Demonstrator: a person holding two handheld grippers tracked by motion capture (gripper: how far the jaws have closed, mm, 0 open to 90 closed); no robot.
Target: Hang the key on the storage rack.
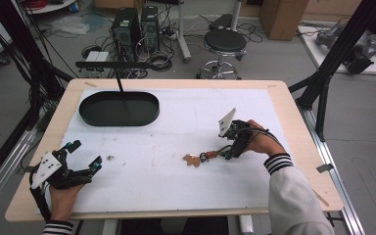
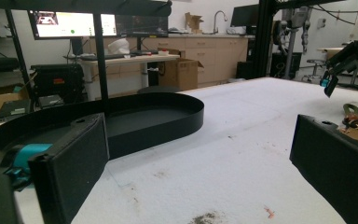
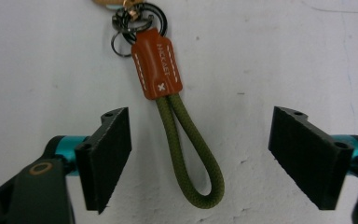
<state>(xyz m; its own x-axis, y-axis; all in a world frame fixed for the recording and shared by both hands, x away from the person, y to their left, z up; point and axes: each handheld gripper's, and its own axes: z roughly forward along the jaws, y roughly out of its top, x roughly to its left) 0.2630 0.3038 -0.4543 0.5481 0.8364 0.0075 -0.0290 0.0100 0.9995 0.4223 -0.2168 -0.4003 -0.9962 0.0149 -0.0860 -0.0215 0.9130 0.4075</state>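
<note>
Work in hand: picking up a keychain with an olive-green cord loop, a brown leather tab and dark metal rings, judged from where the right tongs sit.
Keychain's place: flat on the white foam-covered tabletop, right of centre, its cord end toward the person's right hand and a tan leather piece at the far end.
Right tongs: released, with one black pad on either side of the cord loop and a clear gap on both sides; nothing is pressed yet. The cord lies along the middle line between the pads, likely so that closing will pinch both strands together.
Left tongs: released and holding nothing, resting low at the near left edge of the tabletop, well apart from the keychain; it seems parked out of the way.
Likely destination: a black oval metal tray at the far left, with a thin black post and crossbar rising from it; perhaps the keychain is meant for the tray or the bar, though I cannot tell which.
Next move calls for: closing squarely on the cord.
</note>
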